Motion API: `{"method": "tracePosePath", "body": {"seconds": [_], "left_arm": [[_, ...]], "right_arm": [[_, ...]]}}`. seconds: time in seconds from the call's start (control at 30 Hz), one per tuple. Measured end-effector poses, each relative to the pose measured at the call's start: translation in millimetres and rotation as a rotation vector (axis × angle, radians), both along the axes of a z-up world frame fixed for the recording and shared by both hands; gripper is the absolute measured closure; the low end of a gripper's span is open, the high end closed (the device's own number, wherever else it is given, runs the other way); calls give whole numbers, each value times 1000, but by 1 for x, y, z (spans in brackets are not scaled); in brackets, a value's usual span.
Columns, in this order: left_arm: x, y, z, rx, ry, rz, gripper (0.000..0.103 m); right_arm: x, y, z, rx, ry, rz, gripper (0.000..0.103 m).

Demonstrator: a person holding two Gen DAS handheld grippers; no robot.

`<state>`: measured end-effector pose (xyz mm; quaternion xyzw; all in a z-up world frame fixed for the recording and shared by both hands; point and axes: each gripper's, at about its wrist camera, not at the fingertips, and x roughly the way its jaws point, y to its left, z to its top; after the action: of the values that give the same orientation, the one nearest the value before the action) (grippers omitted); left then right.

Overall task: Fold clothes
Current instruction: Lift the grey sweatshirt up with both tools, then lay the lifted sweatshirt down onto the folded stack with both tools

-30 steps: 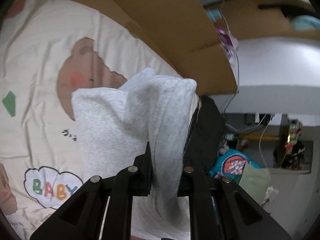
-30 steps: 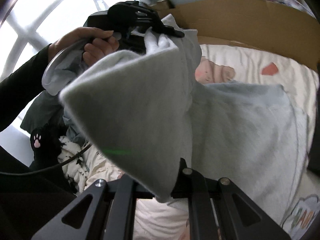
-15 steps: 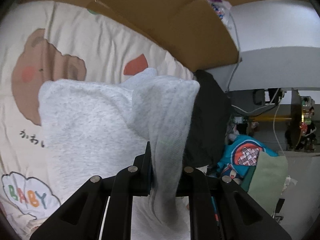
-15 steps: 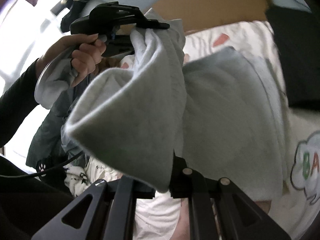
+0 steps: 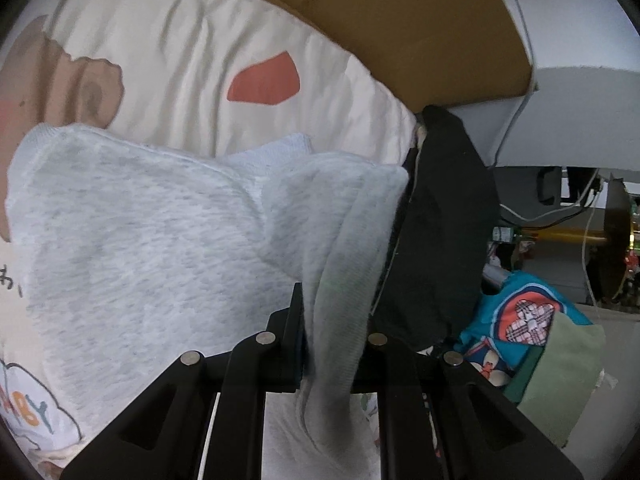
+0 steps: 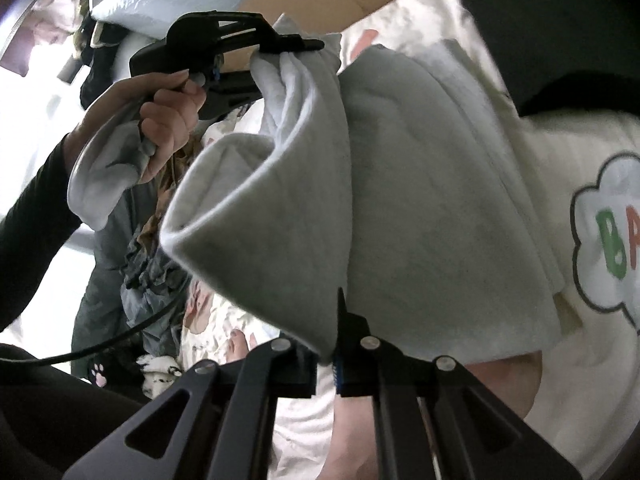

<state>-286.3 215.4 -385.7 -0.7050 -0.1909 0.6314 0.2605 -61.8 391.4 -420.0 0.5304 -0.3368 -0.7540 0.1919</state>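
A light grey fleece garment (image 5: 140, 240) lies partly spread on the cream cartoon bedsheet (image 5: 200, 60), with one edge lifted. My left gripper (image 5: 334, 312) is shut on a bunched fold of that edge, which hangs down between its fingers. In the right wrist view the same garment (image 6: 420, 208) drapes from the left gripper (image 6: 296, 46), held by a person's hand (image 6: 168, 120), down to my right gripper (image 6: 326, 344). The right jaws are closing and pinch a corner of the grey cloth.
Brown cardboard (image 5: 400, 20) borders the far side of the bed. A black garment (image 5: 440, 240) and a teal patterned cloth (image 5: 520, 320) lie at the bed's right end. A pile of grey-blue clothes (image 6: 132, 272) and a black cable (image 6: 100, 344) sit at the left.
Both grippers have come down toward the bed with the grey garment. More of it now rests on the sheet. The right gripper has rolled.
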Motion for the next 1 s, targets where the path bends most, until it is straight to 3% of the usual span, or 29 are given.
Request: {"method": "tracePosePath", "body": {"seconds": [0.47,0.7,0.8,0.83,0.87,0.9,1.0], "left_arm": [[18,48,-41,-111,26,-95,91],[20,53,-53,-139,45,-122,91],[21,54,-54,-146,50,-132,91],[21,54,-53,-149,53,-135,91],[21,54,-52,-152,55,-137,91],[22,55,-51,-155,54,-138,91],[22,55,-48,-160,45,-133,91]], "right_arm": [[18,24,-47,-100,-128,-91,97],[16,52,-44,-100,-126,-168,64],[15,66,-47,-121,-125,-243,61],[16,69,-49,-127,-126,-263,61],[16,69,-50,-131,-132,-279,70],[14,67,-50,-138,-144,-282,97],[17,60,-58,-148,-169,-268,99]]}}
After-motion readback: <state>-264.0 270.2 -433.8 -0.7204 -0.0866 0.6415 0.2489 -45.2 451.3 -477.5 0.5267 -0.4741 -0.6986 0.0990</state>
